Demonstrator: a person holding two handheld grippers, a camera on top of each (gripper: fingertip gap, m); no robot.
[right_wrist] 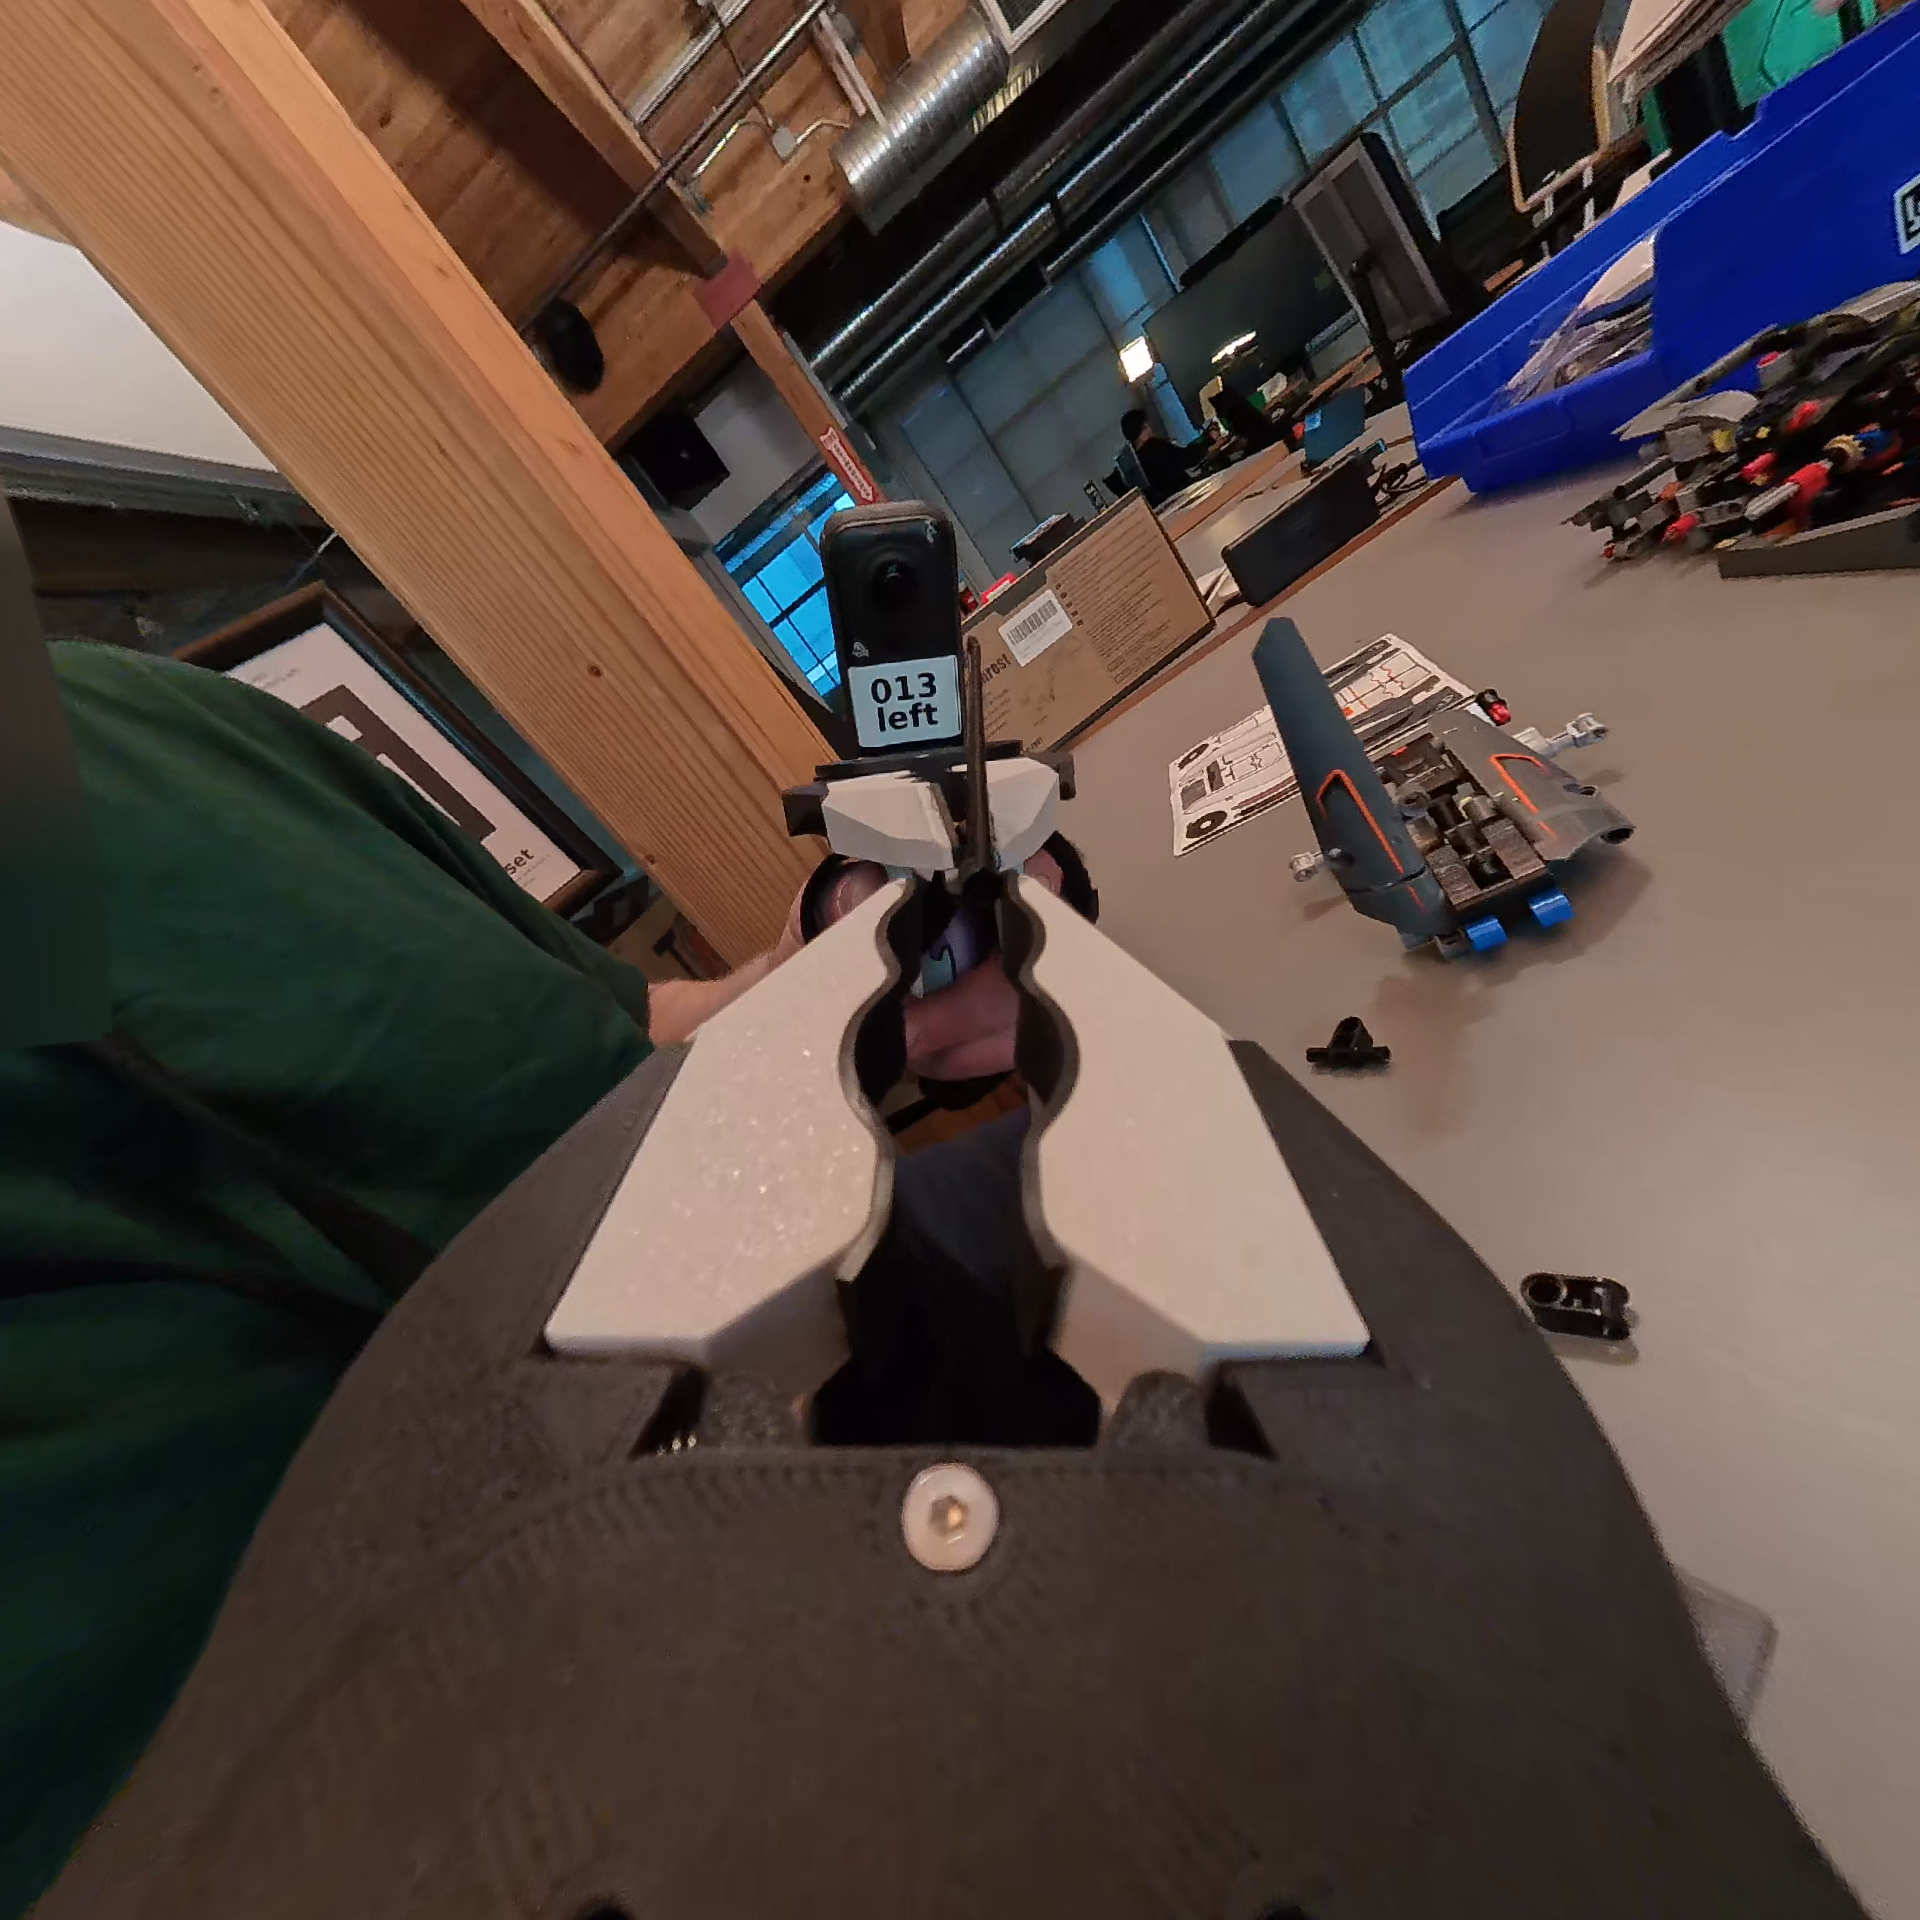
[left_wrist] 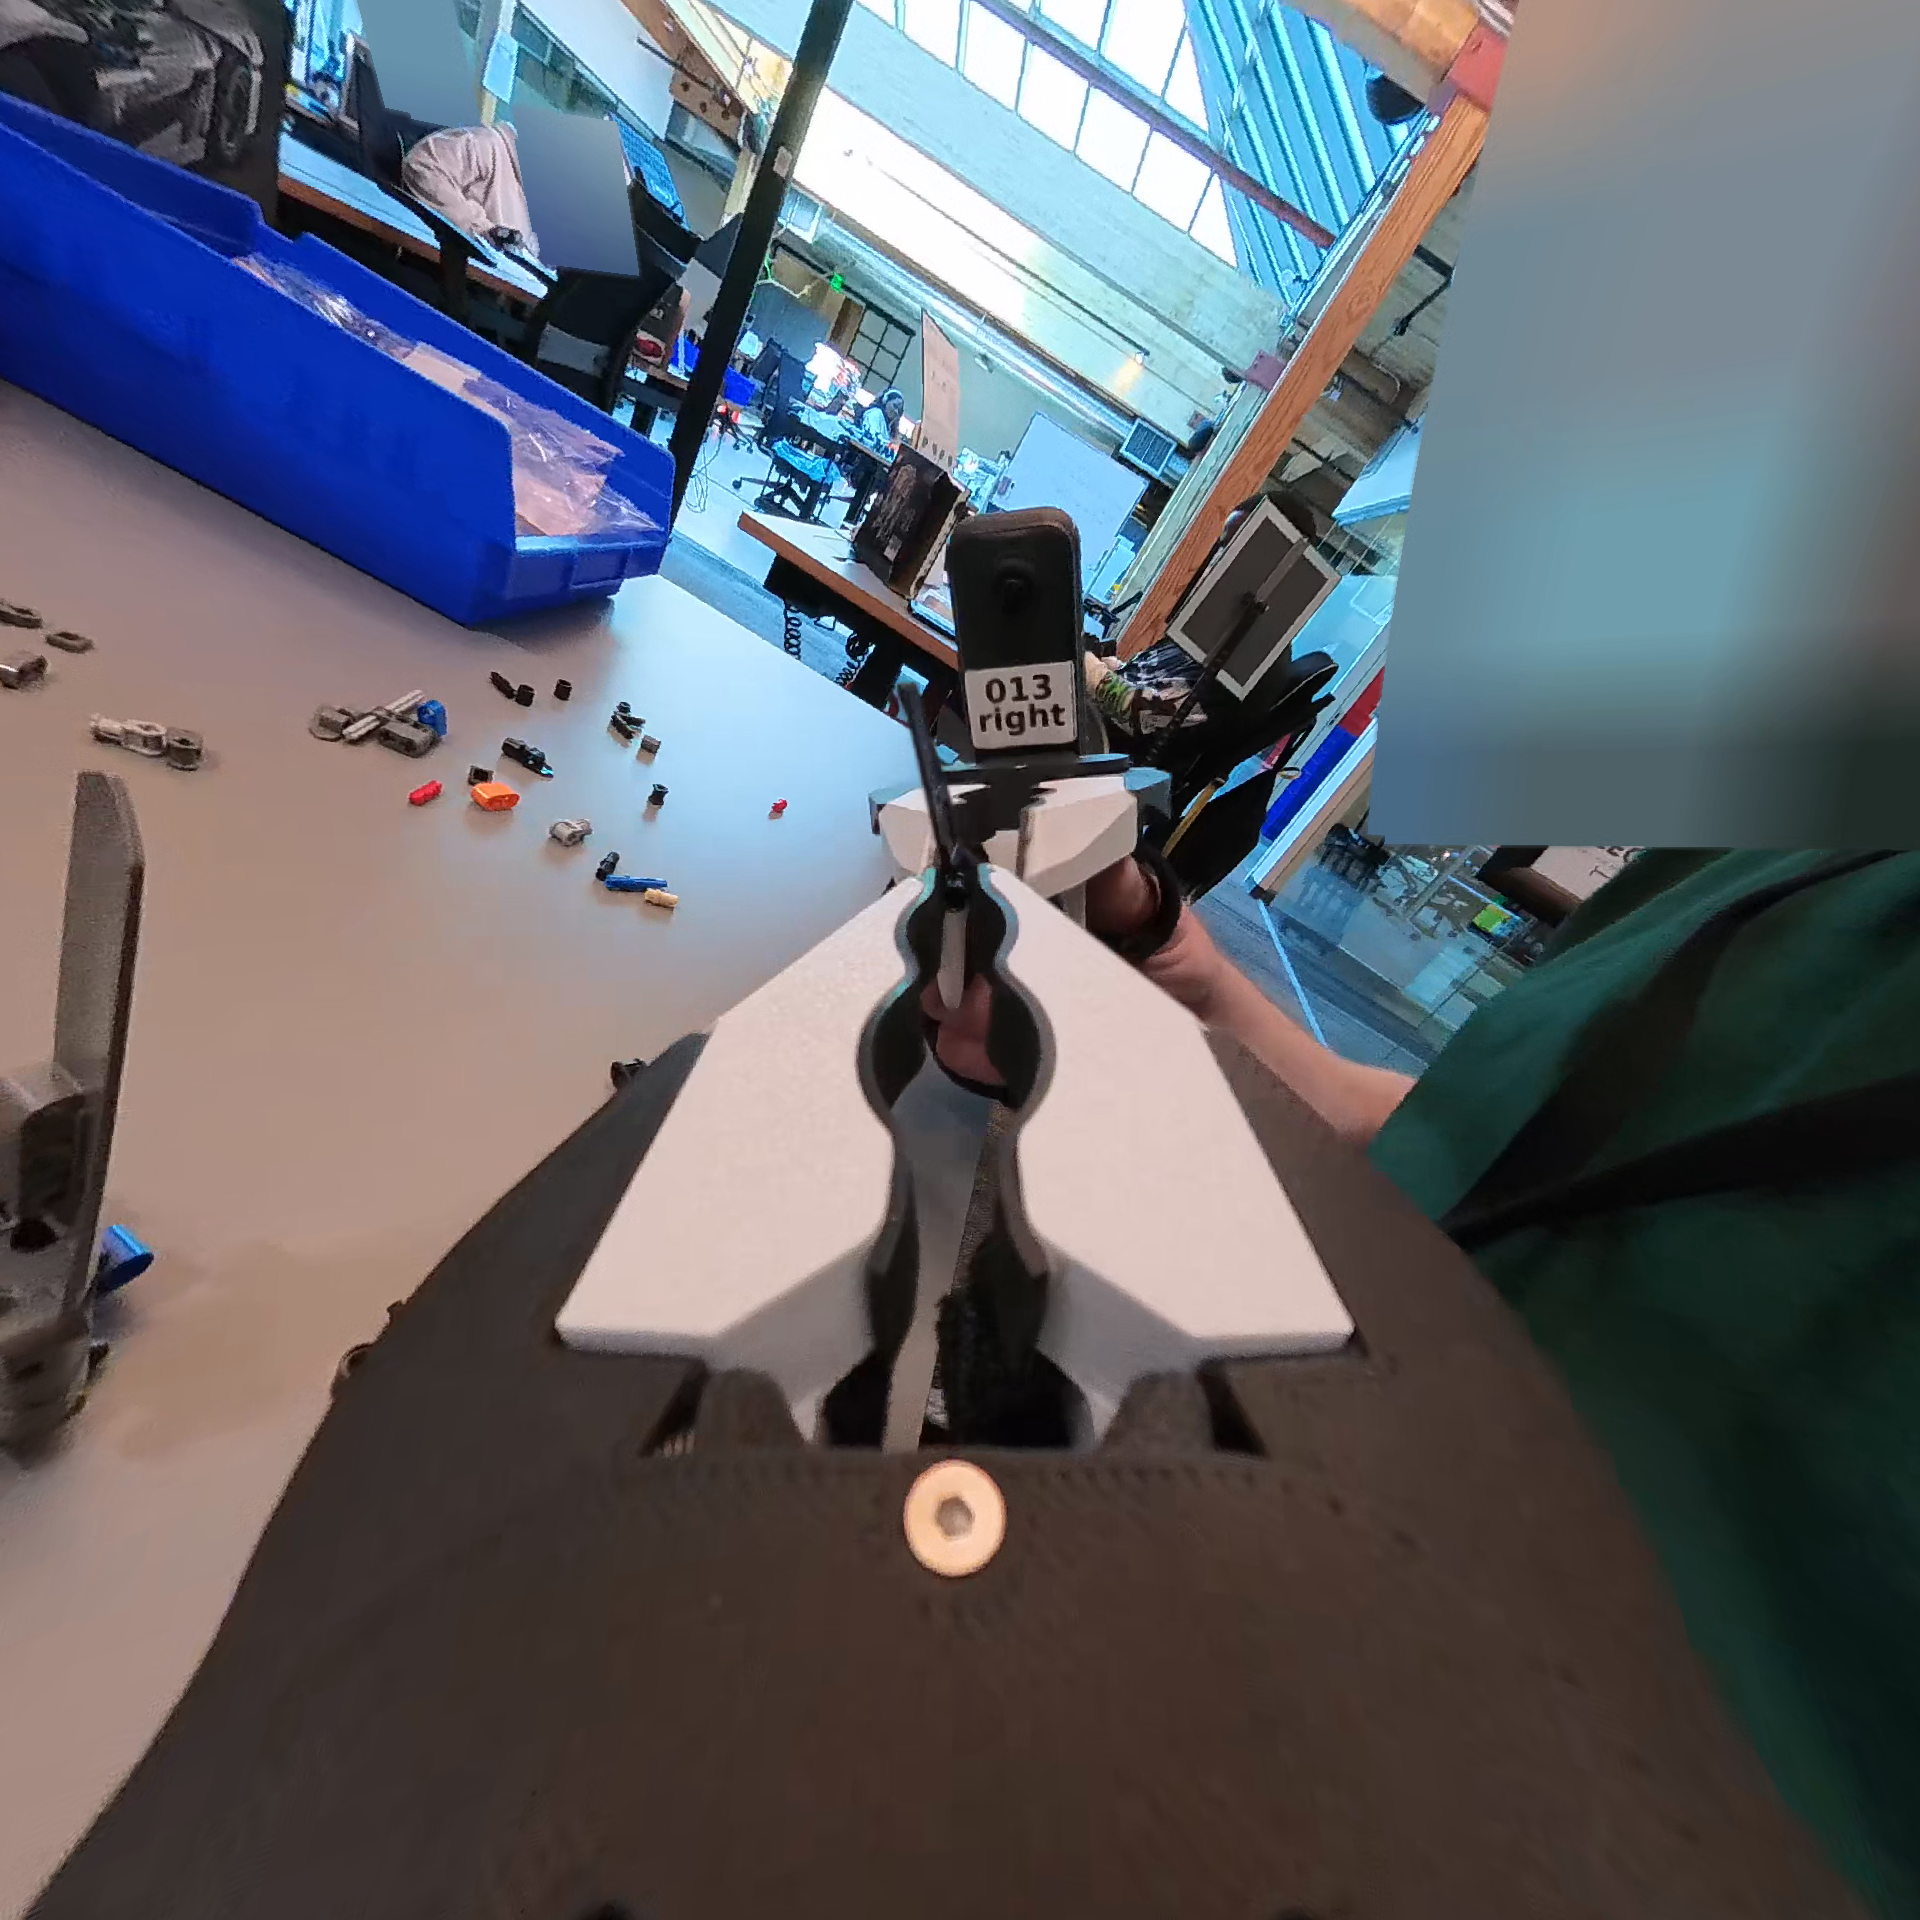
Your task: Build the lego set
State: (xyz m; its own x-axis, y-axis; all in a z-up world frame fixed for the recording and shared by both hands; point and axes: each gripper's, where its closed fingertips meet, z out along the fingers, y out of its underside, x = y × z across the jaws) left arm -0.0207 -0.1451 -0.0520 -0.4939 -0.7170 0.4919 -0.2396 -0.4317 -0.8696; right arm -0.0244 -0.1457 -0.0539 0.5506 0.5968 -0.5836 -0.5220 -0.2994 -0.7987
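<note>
My left gripper (left_wrist: 954,888) and my right gripper (right_wrist: 966,888) are raised off the grey table (left_wrist: 312,1039) and meet tip to tip. A thin black Lego rod (left_wrist: 930,774) stands upright between the two sets of tips; it also shows in the right wrist view (right_wrist: 977,748). Both pairs of jaws look closed on its lower end. The right gripper faces me in the left wrist view (left_wrist: 1003,821), and the left gripper faces me in the right wrist view (right_wrist: 940,821). A dark grey, orange-striped Lego model (right_wrist: 1455,821) lies on the table to the right.
Loose small pieces (left_wrist: 499,795) lie scattered ahead of a blue bin (left_wrist: 312,395). A grey model part (left_wrist: 73,1091) stands at the left edge. A printed sheet (right_wrist: 1236,769), two black connectors (right_wrist: 1348,1044) (right_wrist: 1576,1304), blue bins (right_wrist: 1538,395) and another part-built model (right_wrist: 1766,468) are on the table. A green sleeve (right_wrist: 260,987) is close. Only a small space, under 4 cm, lies between the two pairs of fingers. The part-built model (right_wrist: 1766,468) is about 35 cm from both grippers' fingertips.
</note>
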